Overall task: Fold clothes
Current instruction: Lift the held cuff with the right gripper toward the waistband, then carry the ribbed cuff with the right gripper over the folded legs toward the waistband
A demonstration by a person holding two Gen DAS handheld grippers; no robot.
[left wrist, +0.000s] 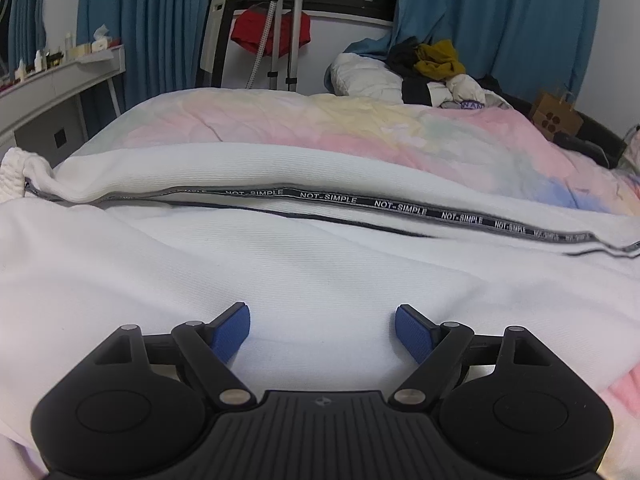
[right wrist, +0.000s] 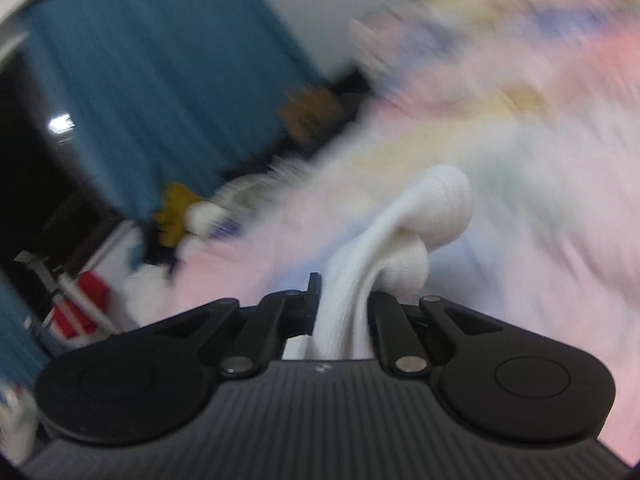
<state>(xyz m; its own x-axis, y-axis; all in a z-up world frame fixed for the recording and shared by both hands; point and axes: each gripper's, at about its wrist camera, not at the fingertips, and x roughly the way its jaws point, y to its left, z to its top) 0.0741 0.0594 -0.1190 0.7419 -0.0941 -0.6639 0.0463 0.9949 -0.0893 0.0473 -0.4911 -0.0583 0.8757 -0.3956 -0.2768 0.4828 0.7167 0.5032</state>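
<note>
White ribbed fabric of the garment [left wrist: 320, 272] is filling the lower half of the left wrist view, spread over the pastel bedspread [left wrist: 320, 128]. Your left gripper [left wrist: 322, 330] is hovering just above it, blue pads [left wrist: 230, 334] spread wide and gripping nothing. Your right gripper [right wrist: 342, 308] is pinching a bunched white cuff [right wrist: 424, 224] at frame centre, jaws closed narrowly on it. Blur is smearing everything behind that cuff, so the background is hard to make out, and the garment's lettered zipper tape [left wrist: 400, 208] is running off the right edge.
</note>
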